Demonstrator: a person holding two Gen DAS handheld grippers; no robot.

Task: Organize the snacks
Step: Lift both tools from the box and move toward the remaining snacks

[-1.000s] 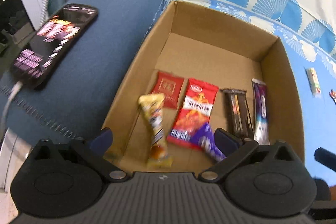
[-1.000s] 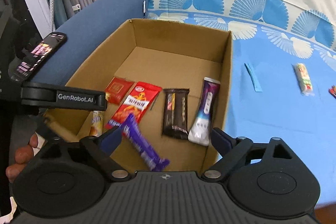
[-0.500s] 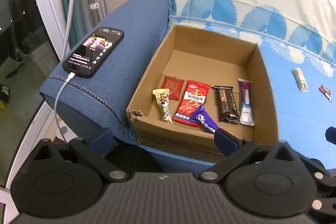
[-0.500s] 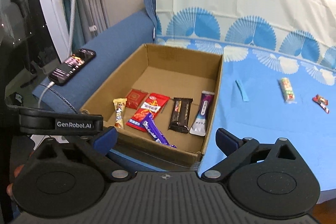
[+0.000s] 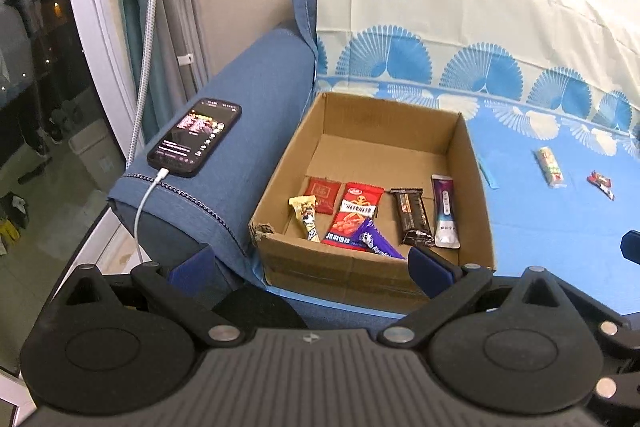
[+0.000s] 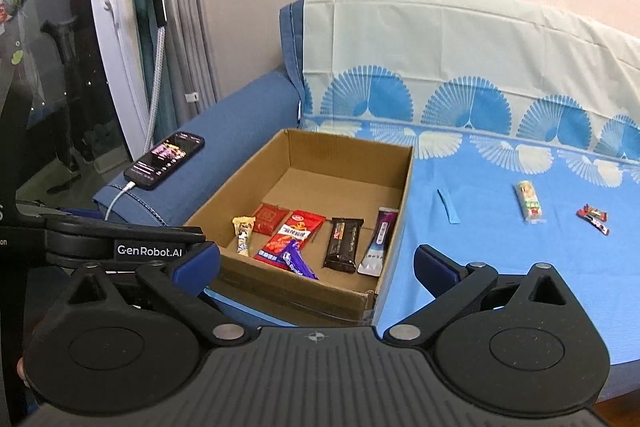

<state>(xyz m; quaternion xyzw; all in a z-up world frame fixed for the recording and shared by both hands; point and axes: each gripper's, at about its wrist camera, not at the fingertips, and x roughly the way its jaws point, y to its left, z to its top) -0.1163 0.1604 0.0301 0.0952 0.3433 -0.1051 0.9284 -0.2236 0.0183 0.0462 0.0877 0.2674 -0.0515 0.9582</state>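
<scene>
Two grippers nearest, left gripper (image 5: pixel 310 265) and right gripper (image 6: pixel 316 265), each spread wide, nothing held. Next, cardboard box (image 6: pixel 394 235) on the sofa, holding six snacks: purple bar (image 6: pixel 299 262), red packet (image 6: pixel 291 234), yellow-tipped stick (image 6: pixel 243 234), small red sachet (image 6: pixel 269 218), dark bar (image 6: pixel 343 245), purple-white sachet (image 6: pixel 379 242). Further right on the blue cover (image 6: pixel 500 251), unboxed: blue strip (image 6: pixel 449 206), pale green-labelled bar (image 6: pixel 529 207), small red sweet (image 6: pixel 593 218). Judged roughly two-thirds sorted.

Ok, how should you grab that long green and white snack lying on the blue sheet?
Grip the green and white snack bar across its narrow middle, coming straight down from above with the right gripper open. It lies flat on the blue sheet, long and thin, with free space along both long sides for the fingers.
</scene>
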